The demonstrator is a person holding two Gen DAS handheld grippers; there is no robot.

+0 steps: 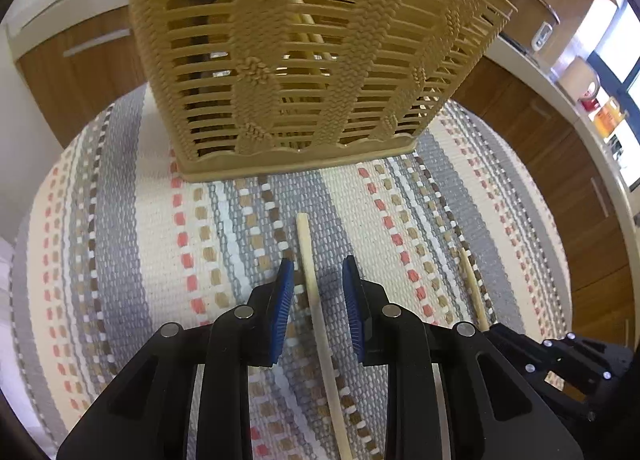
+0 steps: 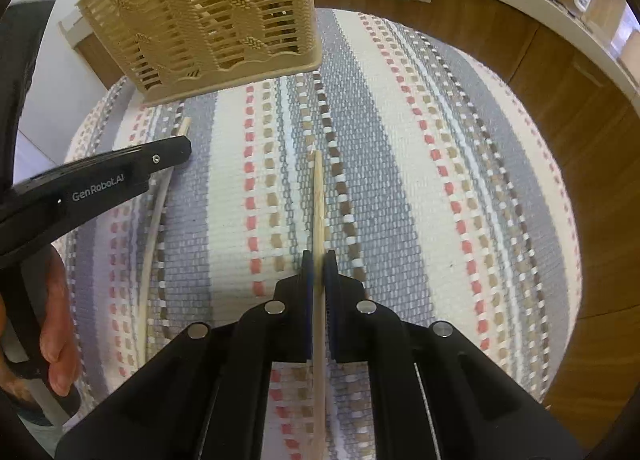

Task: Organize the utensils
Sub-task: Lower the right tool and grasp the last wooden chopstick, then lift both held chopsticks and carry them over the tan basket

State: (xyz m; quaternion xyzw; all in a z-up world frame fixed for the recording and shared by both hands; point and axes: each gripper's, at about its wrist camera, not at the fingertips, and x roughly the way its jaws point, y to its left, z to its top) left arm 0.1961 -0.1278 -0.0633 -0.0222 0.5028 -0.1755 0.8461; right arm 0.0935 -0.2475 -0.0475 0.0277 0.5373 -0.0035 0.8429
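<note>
A tan slatted basket (image 1: 296, 72) stands on a striped woven mat (image 1: 152, 228), with wooden sticks inside it. It also shows in the right wrist view (image 2: 208, 16). My left gripper (image 1: 318, 272) is open, its blue pads on either side of a pale chopstick (image 1: 316, 308) lying on the mat. My right gripper (image 2: 319, 260) is shut on a second chopstick (image 2: 318, 196), which points toward the basket. That second chopstick also shows at the right of the left wrist view (image 1: 472, 284).
Wooden cabinets (image 2: 560, 72) with a white counter (image 1: 560, 80) curve around the mat. Pots and cups (image 1: 528, 8) stand on the counter. The left gripper's body (image 2: 100, 176) and a hand (image 2: 56, 332) show at the left of the right wrist view.
</note>
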